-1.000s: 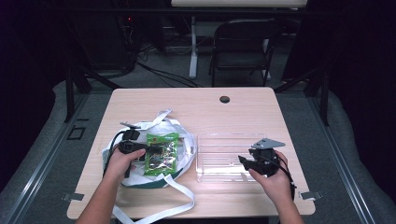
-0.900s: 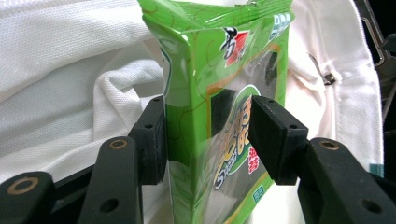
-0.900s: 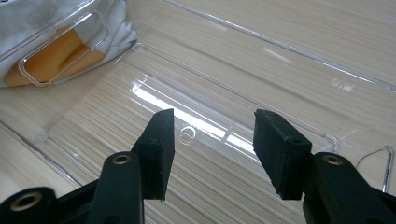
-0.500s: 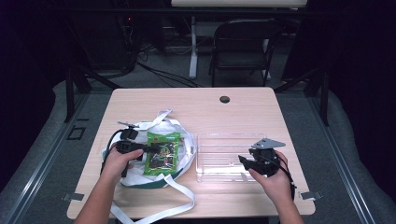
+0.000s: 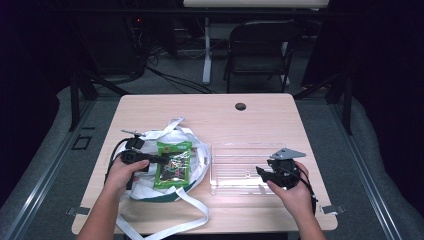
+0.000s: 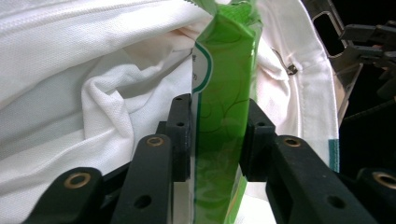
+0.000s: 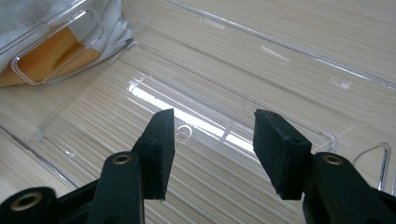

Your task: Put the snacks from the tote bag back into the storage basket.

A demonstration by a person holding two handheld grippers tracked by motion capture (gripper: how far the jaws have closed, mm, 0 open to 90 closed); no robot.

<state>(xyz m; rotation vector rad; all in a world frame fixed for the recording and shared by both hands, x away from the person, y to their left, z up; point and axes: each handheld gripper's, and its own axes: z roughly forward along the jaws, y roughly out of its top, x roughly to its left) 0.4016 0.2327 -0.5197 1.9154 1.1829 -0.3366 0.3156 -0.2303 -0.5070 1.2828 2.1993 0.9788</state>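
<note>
The left tool (image 6: pixel 217 140) is clenched on a green packet (image 6: pixel 224 107), its two black jaws pressing the packet's thin edge from both sides. The packet is glossy, bright green with faint swirl lines and a white patch on one face; from above it (image 5: pixel 173 164) lies on a white bag (image 5: pixel 197 150) with long straps at the desk's (image 5: pixel 260 120) left half. The right tool (image 7: pixel 212 140) is released, jaws spread apart above a clear bin (image 5: pixel 235 167) just beside the bag.

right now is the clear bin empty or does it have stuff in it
Empty: the clear bin shows bare table through its floor, with the open right gripper over it.
</note>
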